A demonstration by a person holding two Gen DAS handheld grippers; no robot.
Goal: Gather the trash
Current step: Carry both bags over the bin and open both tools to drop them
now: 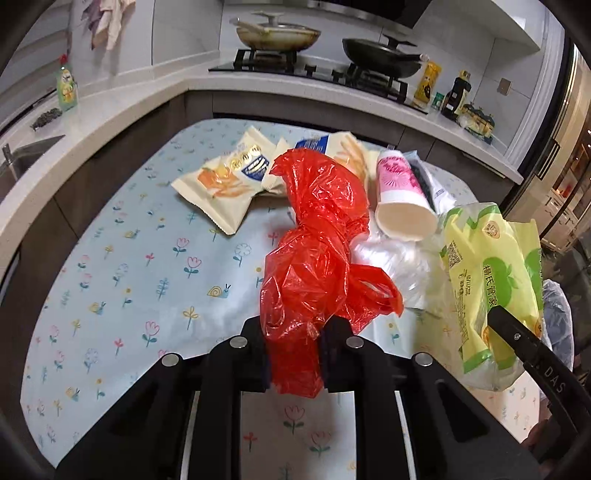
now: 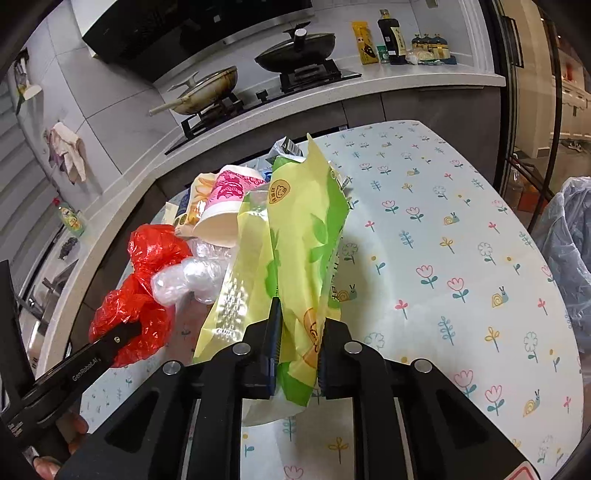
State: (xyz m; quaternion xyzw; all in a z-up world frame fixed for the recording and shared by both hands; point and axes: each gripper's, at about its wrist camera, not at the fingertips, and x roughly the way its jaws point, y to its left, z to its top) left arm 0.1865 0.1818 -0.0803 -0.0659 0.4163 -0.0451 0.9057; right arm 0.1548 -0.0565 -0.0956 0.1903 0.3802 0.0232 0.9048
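Readable text first: the arm of my left claw [image 2: 127, 334] says "GenRobot.AI" in the right cam, and the arm of my right claw [image 2: 297, 352] shows "DAS" in the left cam. The green wrapper [image 2: 295, 236] has Chinese characters, a QR code and a little round bear logo; the rest of its print is too small for me to read.

Count, using the red bag [image 1: 317, 236] as my landmark:
- 1 red bag, crumpled, mid-table [image 1: 129, 258]
- 1 pink paper cup [image 1: 400, 192] on its side, just right of the red bag's top
- 2 cream snack packs [image 1: 225, 181] that I can make out behind and left of it, maybe a third, can't tell
- 1 clear plastic wad [image 1: 391, 266] touching its right side
- 1 green wrapper further right
- 2 pans [image 1: 277, 31] on the stove well behind it
- 1 grey bin bag [image 2: 569, 236] far off to the right, at the table edge

Claws: left one is clenched on the red bag's near end, only a narrow gap with plastic bunched between the fingers. Right one is pinching the green wrapper the same way, wrapper standing upright and lifted above the tablecloth, just right of the red bag.
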